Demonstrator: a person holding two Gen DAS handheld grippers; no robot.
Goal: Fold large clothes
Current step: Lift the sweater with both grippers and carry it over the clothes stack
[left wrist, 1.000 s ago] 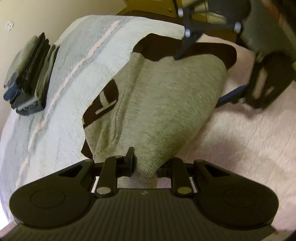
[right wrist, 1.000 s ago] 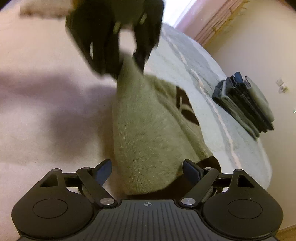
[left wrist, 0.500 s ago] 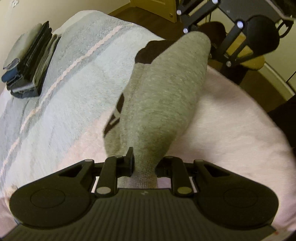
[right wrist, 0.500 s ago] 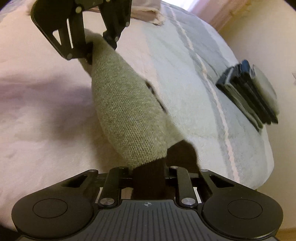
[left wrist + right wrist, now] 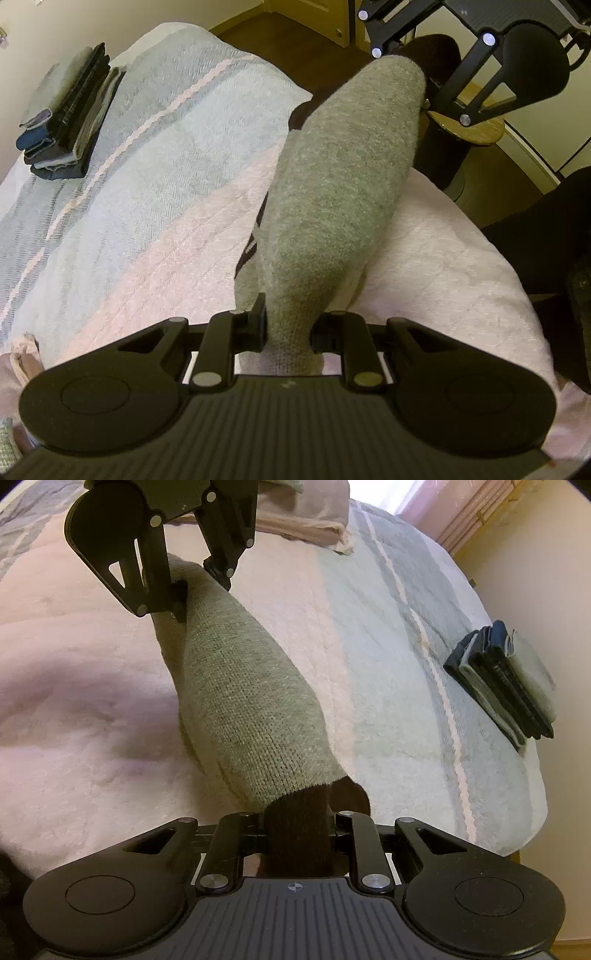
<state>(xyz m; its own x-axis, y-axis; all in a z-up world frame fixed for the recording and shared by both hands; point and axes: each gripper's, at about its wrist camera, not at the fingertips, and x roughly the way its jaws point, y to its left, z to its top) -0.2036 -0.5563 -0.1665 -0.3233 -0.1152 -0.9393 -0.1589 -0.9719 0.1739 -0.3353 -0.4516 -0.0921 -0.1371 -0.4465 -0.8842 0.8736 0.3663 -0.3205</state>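
A grey knit sweatshirt (image 5: 332,192) with dark trim hangs stretched in the air above the bed, held at both ends. My left gripper (image 5: 290,332) is shut on its grey end. My right gripper (image 5: 297,842) is shut on its dark brown cuff end (image 5: 295,830). From the right wrist view the grey sweatshirt (image 5: 243,701) runs up to the left gripper (image 5: 195,590). In the left wrist view the right gripper (image 5: 424,92) grips the far end. The garment's lower folds are hidden beneath it.
A bed with a pink blanket (image 5: 443,266) and a pale blue striped cover (image 5: 147,166) lies below. A stack of folded dark clothes (image 5: 70,118), (image 5: 506,679) sits near the bed's far edge. A round wooden stool (image 5: 469,129) stands beyond the bed. Folded pink bedding (image 5: 314,520) lies at the head.
The right gripper shut on the dark cuff. Both grippers lifted the sweatshirt off the bed and pulled it taut between them into a narrow hanging roll.
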